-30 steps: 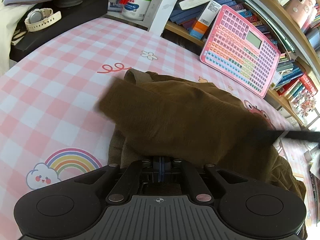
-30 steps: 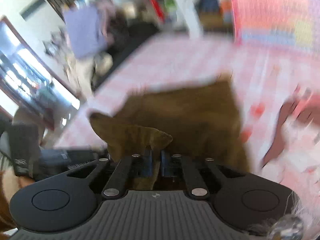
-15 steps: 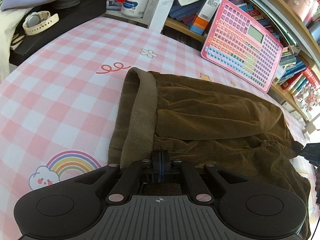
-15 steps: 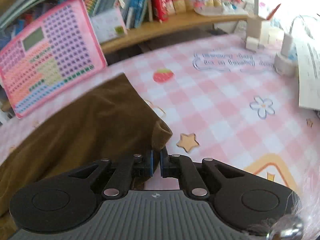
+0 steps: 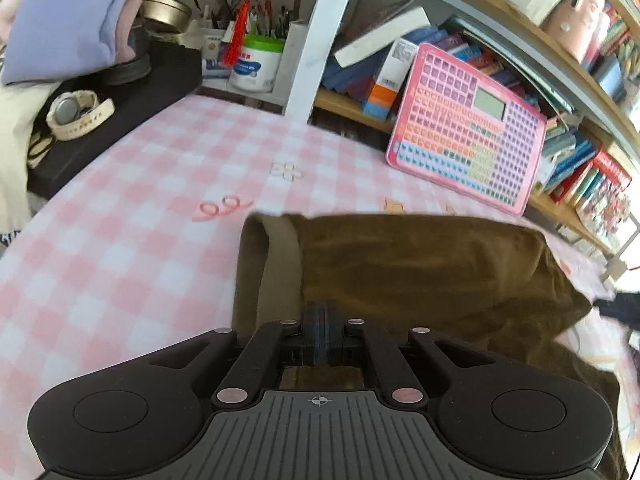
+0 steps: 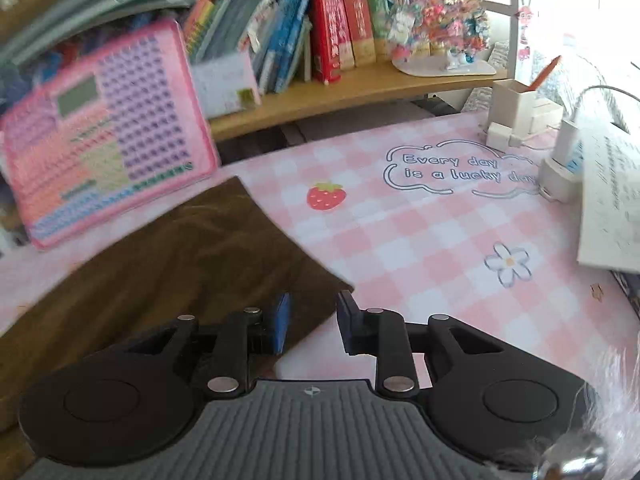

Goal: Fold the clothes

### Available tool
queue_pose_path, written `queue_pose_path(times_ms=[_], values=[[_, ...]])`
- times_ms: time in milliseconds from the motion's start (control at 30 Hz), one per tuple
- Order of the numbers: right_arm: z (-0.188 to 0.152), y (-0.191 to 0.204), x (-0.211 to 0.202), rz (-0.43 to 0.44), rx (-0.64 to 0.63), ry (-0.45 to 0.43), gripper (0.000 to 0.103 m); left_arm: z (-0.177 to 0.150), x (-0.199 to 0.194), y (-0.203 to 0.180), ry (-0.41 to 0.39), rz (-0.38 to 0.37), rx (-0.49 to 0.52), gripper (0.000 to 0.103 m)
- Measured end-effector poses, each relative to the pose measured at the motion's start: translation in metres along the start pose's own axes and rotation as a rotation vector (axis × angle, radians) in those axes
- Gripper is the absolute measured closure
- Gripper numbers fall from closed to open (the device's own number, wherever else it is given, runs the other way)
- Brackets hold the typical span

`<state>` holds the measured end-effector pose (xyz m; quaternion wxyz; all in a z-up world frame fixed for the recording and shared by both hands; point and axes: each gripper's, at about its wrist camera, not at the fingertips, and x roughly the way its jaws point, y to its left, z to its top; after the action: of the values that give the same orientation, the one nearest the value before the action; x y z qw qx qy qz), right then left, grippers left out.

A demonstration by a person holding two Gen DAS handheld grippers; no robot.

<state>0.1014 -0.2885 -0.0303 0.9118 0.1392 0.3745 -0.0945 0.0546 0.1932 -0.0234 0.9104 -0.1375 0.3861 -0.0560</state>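
A brown corduroy garment (image 5: 420,268) lies folded on the pink checked tablecloth (image 5: 120,240), its lighter waistband (image 5: 276,264) on the left. My left gripper (image 5: 322,316) is shut on the garment's near edge, beside the waistband. In the right wrist view the garment (image 6: 180,264) spreads to the left, and its near corner lies flat between the fingers of my right gripper (image 6: 314,300). That gripper's jaws are opening, and the pads stand clear of the cloth.
A pink keyboard toy (image 5: 468,148) leans on the book shelf (image 6: 360,88) behind the garment. A black tray with a watch (image 5: 76,116) and a white tub of pens (image 5: 256,64) stand far left. White chargers (image 6: 560,160) and a sheet of paper (image 6: 612,200) lie at right.
My right gripper carried the garment's end across, laid it down and let go of the corner as its jaws parted. My left gripper stayed shut and rose a little.
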Motion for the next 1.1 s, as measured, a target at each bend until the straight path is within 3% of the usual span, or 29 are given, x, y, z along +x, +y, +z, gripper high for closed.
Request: queue_pose_path(times_ms=[200,300,433,600,700,933,1100], values=[[-0.054,0.024,-0.057,0.063,-0.094,0.057,0.078,0.018,0.046,0.005,0.065,-0.022,0.000,0.100],[-0.084,0.034,-0.073,0.027,-0.139,0.080,0.078,0.023,0.066,0.012,0.079,-0.013,-0.025,0.100],[-0.108,0.030,-0.080,-0.032,-0.097,0.104,0.078,0.036,0.077,0.016,0.060,0.029,-0.024,0.099],[-0.127,0.030,-0.084,-0.079,-0.071,0.084,0.076,0.047,0.083,0.022,0.083,-0.007,0.021,0.098],[-0.129,0.036,-0.084,-0.102,-0.085,0.075,0.071,0.048,0.070,0.020,0.091,0.000,0.049,0.098],[-0.127,0.043,-0.079,-0.140,-0.091,0.065,0.070,0.025,0.024,0.000,0.114,0.085,0.225,0.098],[-0.132,0.048,-0.089,-0.150,-0.055,0.046,0.070,0.009,0.003,0.000,0.133,0.080,0.261,0.097]])
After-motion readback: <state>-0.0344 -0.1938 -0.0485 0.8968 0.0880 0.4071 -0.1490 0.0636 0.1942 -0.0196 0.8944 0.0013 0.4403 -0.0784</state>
